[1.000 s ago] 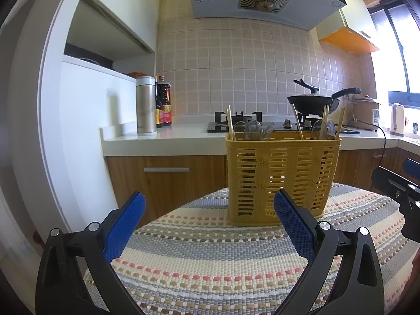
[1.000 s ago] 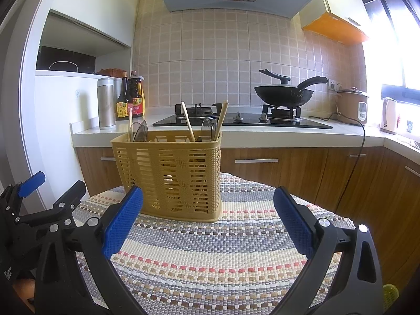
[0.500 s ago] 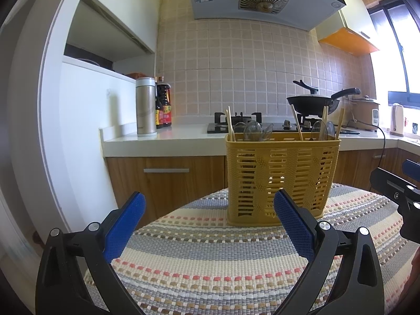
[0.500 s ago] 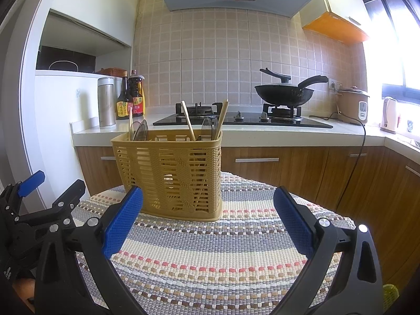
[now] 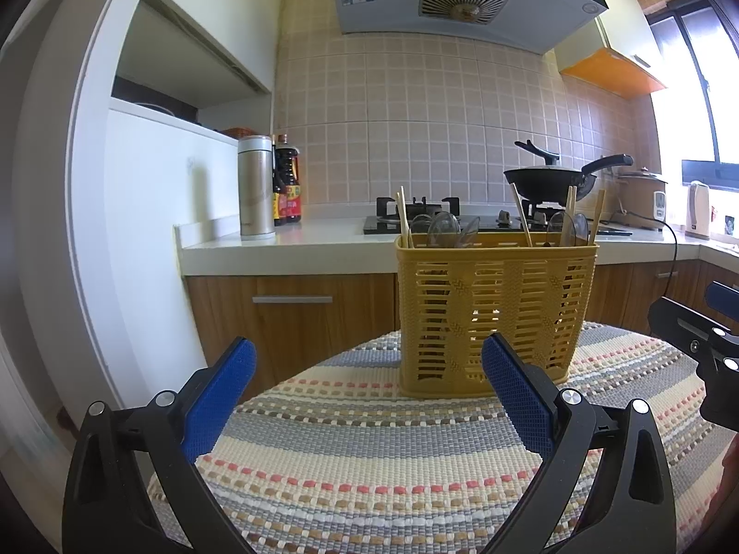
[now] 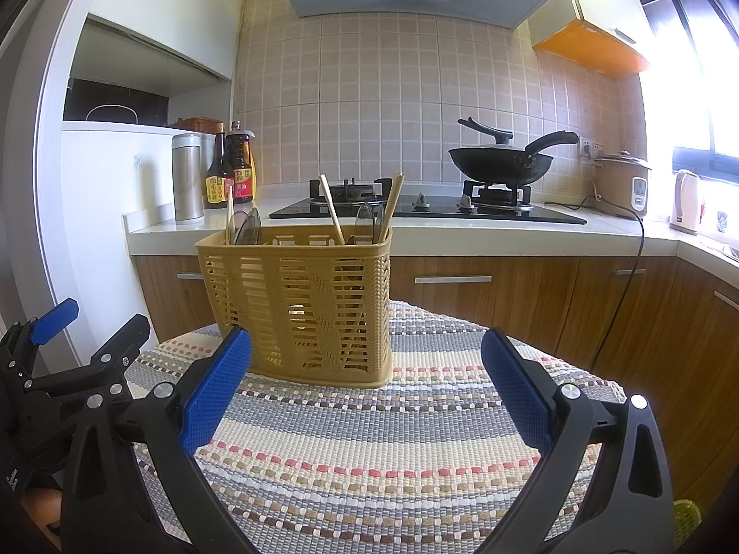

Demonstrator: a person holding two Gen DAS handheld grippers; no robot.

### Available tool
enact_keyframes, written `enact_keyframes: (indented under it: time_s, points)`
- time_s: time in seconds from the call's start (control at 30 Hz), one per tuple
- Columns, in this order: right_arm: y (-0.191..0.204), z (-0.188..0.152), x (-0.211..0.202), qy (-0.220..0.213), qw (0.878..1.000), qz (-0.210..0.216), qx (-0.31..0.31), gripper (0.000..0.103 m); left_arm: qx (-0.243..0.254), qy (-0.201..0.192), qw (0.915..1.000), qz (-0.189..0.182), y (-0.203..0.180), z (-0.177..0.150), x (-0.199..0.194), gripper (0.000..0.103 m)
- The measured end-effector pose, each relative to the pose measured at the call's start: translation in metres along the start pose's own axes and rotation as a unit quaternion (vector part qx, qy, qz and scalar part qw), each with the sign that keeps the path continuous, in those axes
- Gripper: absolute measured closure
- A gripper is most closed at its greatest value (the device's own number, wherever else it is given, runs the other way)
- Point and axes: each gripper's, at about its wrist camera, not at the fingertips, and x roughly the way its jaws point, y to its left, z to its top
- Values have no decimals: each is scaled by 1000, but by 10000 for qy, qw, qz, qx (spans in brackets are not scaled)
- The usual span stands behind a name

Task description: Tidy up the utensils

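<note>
A yellow slotted utensil basket (image 5: 496,309) (image 6: 302,304) stands upright on a round table covered by a striped woven mat (image 5: 378,443) (image 6: 392,443). Wooden chopsticks (image 5: 404,217) (image 6: 332,214) and clear spoons (image 5: 441,228) (image 6: 362,221) stick up out of it. My left gripper (image 5: 367,394) is open and empty, low over the mat in front of the basket. My right gripper (image 6: 367,392) is also open and empty, just to the right of the basket's front. Each gripper shows at the edge of the other's view.
Behind the table runs a white kitchen counter (image 5: 286,249) with wooden drawers, a steel flask (image 5: 254,187), sauce bottles (image 6: 231,166), a gas hob with a black wok (image 6: 501,164), a rice cooker (image 6: 621,182) and a kettle (image 6: 686,201). A white cabinet wall stands at the left.
Both views have crept very slightly; the basket sits a touch further off in the left view. Both grippers stay open and empty.
</note>
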Motion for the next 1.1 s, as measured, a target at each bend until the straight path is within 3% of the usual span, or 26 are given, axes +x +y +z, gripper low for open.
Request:
enact_keyframes:
  time_s: [1.1]
  points:
    - [1,0,2,62,10000,35,-26,8,38,-11,10000,-11,0,1,-1,8]
